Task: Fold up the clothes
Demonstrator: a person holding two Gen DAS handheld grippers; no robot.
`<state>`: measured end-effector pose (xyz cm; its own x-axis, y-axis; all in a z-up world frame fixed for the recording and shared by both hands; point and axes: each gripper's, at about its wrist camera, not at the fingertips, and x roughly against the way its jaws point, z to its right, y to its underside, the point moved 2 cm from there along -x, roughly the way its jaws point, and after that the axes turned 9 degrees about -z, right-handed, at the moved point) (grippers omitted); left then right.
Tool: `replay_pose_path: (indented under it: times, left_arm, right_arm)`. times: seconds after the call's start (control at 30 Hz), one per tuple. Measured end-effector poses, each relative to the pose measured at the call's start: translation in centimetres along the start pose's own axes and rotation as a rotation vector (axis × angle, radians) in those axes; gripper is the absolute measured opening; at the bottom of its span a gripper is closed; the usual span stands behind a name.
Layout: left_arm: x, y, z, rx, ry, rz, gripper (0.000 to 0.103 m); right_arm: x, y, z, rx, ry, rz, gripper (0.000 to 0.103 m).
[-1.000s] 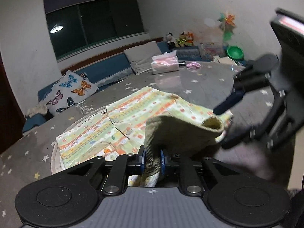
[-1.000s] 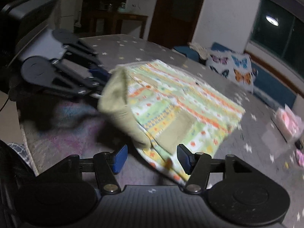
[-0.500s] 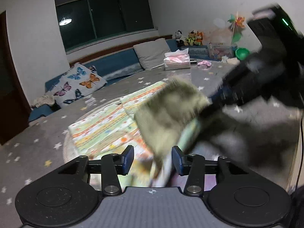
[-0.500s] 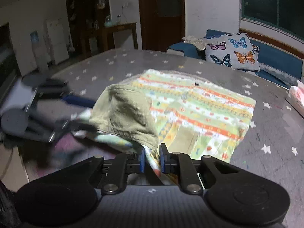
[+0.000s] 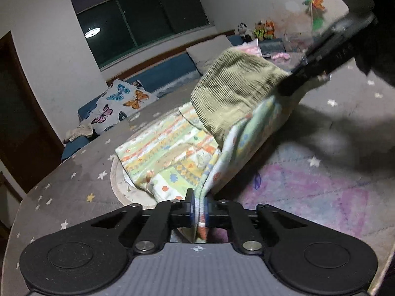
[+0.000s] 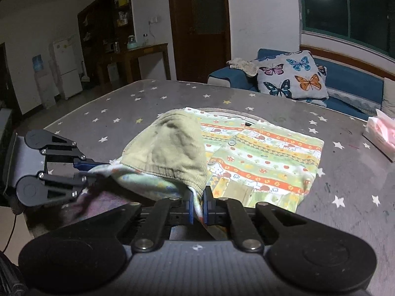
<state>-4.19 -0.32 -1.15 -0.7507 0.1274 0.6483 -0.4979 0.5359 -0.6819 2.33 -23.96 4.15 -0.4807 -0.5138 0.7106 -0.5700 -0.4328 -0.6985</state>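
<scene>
A child's garment with green, yellow and orange printed stripes (image 6: 266, 155) lies on the grey star-patterned table (image 6: 123, 113). Its olive ribbed cuff part (image 6: 172, 145) is lifted and folded back over it. My left gripper (image 5: 200, 212) is shut on the garment's near printed edge (image 5: 170, 153). My right gripper (image 6: 197, 208) is shut on the edge just under the olive cuff. Each gripper shows in the other's view, the left gripper at the left (image 6: 88, 170) and the right gripper at the upper right (image 5: 298, 79), both holding the raised fold.
A pink tissue pack (image 6: 381, 133) sits at the table's right edge. A blue sofa with a butterfly pillow (image 6: 291, 76) stands behind the table. A pink and purple mat (image 5: 321, 187) lies near the front edge. A round mat edge (image 5: 116, 175) shows under the garment.
The left gripper, open half a second ago, has closed on the garment's edge. The right gripper stays closed on it, and the olive fold is lifted higher between both.
</scene>
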Motion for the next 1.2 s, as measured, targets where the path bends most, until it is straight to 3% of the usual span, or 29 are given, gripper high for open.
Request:
replay_pose_path:
  times: [0.07, 0.23, 0.43, 0.63, 0.87, 1.13, 1.2]
  left_arm:
    - [1.2, -0.1, -0.1, 0.009, 0.004, 0.017, 0.006]
    - [6.1, 0.1, -0.3, 0.04, 0.095, 0.038, 0.006]
    - [7.9, -2.0, -1.2, 0.049, 0.074, 0.063, 0.006]
    - [3.7, -6.2, -4.9, 0.074, 0.059, 0.052, 0.006]
    - [-5.3, -9.8, -9.0, 0.107, 0.095, -0.077, 0.006]
    - [-13.6, -8.7, -11.6, 0.22, 0.127, -0.219, 0.013]
    - [-14.3, -8.3, -12.0, 0.239, 0.113, -0.224, 0.021]
  right_arm:
    - [1.0, 0.3, -0.4, 0.001, -0.006, 0.012, 0.006]
    - [4.5, 0.9, -1.8, 0.03, -0.032, 0.03, 0.006]
    - [6.5, -0.4, -2.4, 0.07, -0.016, 0.058, 0.005]
    - [3.5, -4.7, 0.5, 0.066, 0.021, 0.069, 0.005]
    - [-3.6, -8.9, 5.2, 0.014, 0.052, -0.009, 0.005]
    - [-12.1, -9.1, 9.1, -0.088, 0.062, -0.105, 0.008]
    - [-13.3, -8.5, 9.7, -0.121, 0.079, -0.108, 0.011]
